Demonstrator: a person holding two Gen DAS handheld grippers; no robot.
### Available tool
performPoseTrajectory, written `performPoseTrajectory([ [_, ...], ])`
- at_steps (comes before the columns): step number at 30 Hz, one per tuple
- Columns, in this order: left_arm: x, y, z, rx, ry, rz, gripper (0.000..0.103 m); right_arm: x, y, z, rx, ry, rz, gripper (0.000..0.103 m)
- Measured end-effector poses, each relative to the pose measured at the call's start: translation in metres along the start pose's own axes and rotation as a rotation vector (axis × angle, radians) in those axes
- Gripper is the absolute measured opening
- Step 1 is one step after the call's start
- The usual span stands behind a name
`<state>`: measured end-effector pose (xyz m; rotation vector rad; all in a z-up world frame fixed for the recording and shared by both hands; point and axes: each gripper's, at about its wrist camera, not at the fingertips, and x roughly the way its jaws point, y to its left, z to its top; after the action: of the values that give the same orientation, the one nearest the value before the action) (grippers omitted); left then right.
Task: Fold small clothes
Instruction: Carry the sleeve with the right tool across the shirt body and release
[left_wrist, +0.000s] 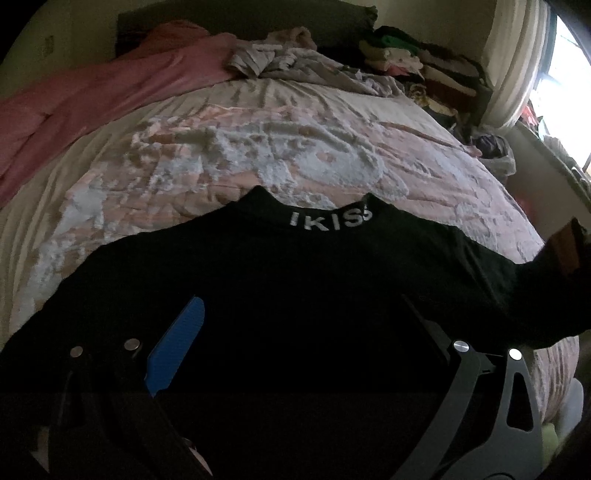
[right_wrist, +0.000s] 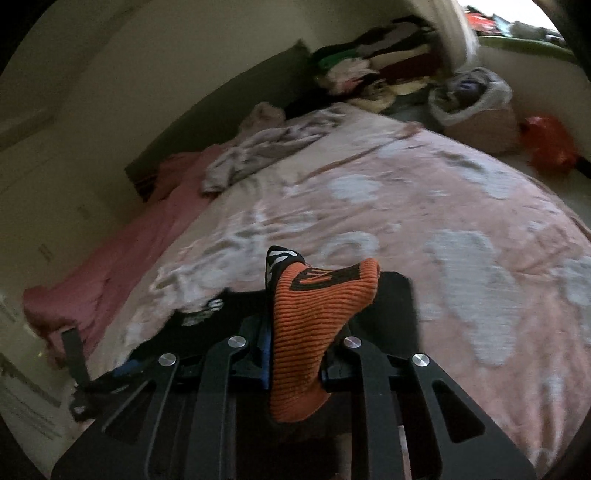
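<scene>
With the left claw (left_wrist: 295, 332) spread over the limp black top (left_wrist: 295, 266) on the bed (left_wrist: 258, 147), our right claw (right_wrist: 295, 350) pinches its soft orange ribbed cuff (right_wrist: 314, 306), a sound hold.

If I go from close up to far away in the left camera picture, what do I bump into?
Blue finger pad of the left hand-held gripper → black shirt → white letters on its collar → pink patterned bedspread → crumpled grey cloth → dark headboard.
</scene>
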<state>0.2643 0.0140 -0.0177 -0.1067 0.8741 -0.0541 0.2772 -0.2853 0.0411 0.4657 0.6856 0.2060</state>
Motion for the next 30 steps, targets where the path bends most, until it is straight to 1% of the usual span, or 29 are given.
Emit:
performPoseTrajectory([
  [7,-0.011,0.019,0.000,-0.014,-0.018,0.012,0.094,0.032,0.075,0.004,-0.082,0.057,0.093,0.017],
  [13,-0.018,0.034,-0.007,-0.033,-0.021,-0.008,0.094,0.059,0.127,-0.004,-0.148,0.095,0.135,0.017],
  [18,-0.018,0.044,-0.015,-0.053,-0.008,-0.032,0.094,0.088,0.166,-0.019,-0.207,0.147,0.155,0.017],
  [20,-0.018,0.047,-0.020,-0.063,0.004,-0.058,0.094,0.096,0.176,-0.025,-0.219,0.161,0.156,0.022],
  [22,-0.017,0.050,-0.024,-0.065,0.011,-0.072,0.094,0.106,0.184,-0.031,-0.225,0.183,0.156,0.025],
  [24,-0.018,0.051,-0.027,-0.064,0.014,-0.081,0.094,0.114,0.190,-0.037,-0.229,0.198,0.169,0.030],
  [25,-0.018,0.053,-0.028,-0.068,0.017,-0.084,0.094,0.117,0.192,-0.039,-0.231,0.201,0.175,0.034],
  [28,-0.018,0.056,-0.032,-0.073,0.017,-0.094,0.094,0.118,0.201,-0.046,-0.257,0.206,0.215,0.053],
  [30,-0.018,0.060,-0.032,-0.082,0.017,-0.109,0.094,0.115,0.203,-0.047,-0.276,0.201,0.215,0.054],
])
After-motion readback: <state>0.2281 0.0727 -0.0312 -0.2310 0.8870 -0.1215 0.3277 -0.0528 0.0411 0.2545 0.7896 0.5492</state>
